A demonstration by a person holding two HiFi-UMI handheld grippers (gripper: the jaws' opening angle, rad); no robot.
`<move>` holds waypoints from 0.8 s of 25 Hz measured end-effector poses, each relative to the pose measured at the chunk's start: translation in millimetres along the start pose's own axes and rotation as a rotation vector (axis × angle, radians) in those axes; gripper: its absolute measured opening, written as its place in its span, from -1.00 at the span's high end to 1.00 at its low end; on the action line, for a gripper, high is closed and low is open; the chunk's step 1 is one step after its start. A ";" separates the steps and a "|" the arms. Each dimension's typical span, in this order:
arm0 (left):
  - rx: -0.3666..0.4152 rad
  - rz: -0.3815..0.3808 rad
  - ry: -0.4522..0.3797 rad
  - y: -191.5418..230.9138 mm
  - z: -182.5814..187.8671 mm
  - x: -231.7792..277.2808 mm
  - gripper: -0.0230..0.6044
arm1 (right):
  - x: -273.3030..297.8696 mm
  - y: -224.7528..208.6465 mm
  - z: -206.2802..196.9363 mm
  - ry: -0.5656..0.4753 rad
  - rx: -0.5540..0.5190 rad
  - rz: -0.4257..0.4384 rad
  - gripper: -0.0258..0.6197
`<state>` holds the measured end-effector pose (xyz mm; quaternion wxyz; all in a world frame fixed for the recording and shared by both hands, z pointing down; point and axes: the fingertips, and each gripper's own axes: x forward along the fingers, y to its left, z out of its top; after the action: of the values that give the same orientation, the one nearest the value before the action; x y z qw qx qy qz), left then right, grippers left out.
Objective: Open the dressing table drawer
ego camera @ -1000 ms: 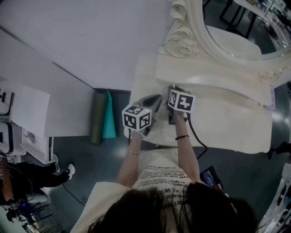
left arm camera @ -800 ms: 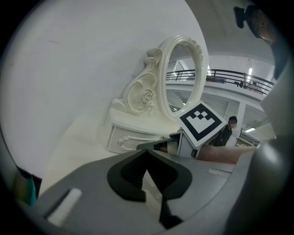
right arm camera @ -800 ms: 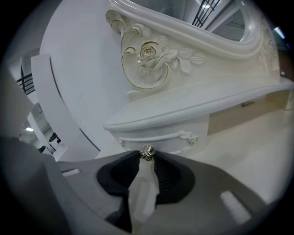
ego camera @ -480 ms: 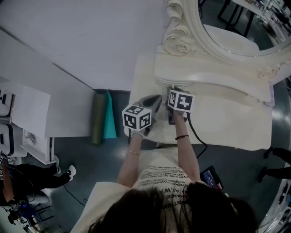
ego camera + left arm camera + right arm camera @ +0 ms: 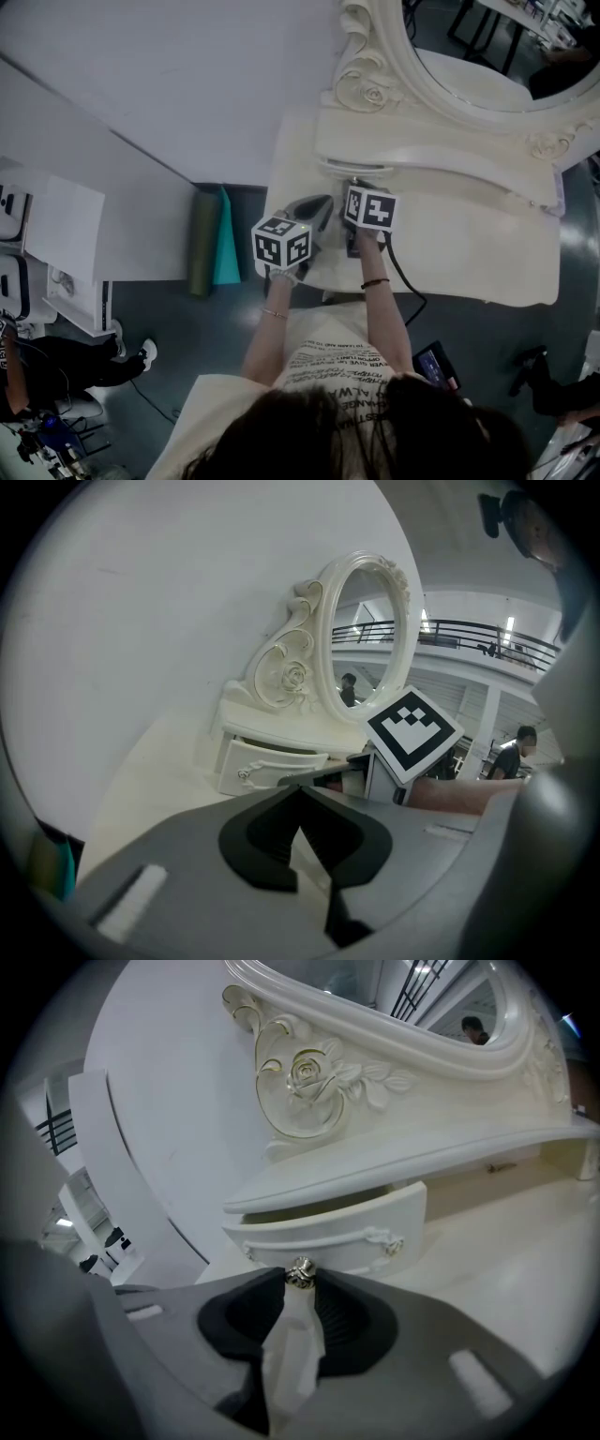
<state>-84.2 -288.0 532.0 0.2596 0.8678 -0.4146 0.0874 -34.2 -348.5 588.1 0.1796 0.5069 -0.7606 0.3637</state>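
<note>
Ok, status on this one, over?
Right tool clamped on knob. Left tool shut, empty. Drawer partly out. Nothing in the way.

Cream T-shirt (image 5: 337, 361) with black lettering; dark wristband (image 5: 375, 282), perhaps a thin bracelet (image 5: 273, 314). Grey left gripper (image 5: 298, 797) and right gripper (image 5: 300, 1277) bear black-and-white marker cubes (image 5: 281, 242).

smooth cream-painted drawer (image 5: 330, 1225) with a shiny metal knob (image 5: 300, 1274)

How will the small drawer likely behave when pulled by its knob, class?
Probably slides lightly: the drawer is small and already partly out. The round, shiny knob may slip from the right claw. It looks rigid, so shouldn't flex.
</note>
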 end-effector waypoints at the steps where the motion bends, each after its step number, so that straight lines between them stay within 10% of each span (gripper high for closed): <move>1: 0.000 0.000 0.001 -0.9 -0.7 0.0 0.95 | -0.7 0.0 -0.7 0.001 -0.001 0.001 0.59; 20: -0.001 -0.015 0.009 -11.8 -10.9 -10.3 0.95 | -12.8 4.9 -17.3 0.013 0.005 0.001 0.59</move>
<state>-81.1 -269.2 533.0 0.2624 0.8705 -0.4069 0.0890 -34.9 -326.5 589.7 0.1829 0.5045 -0.7589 0.3688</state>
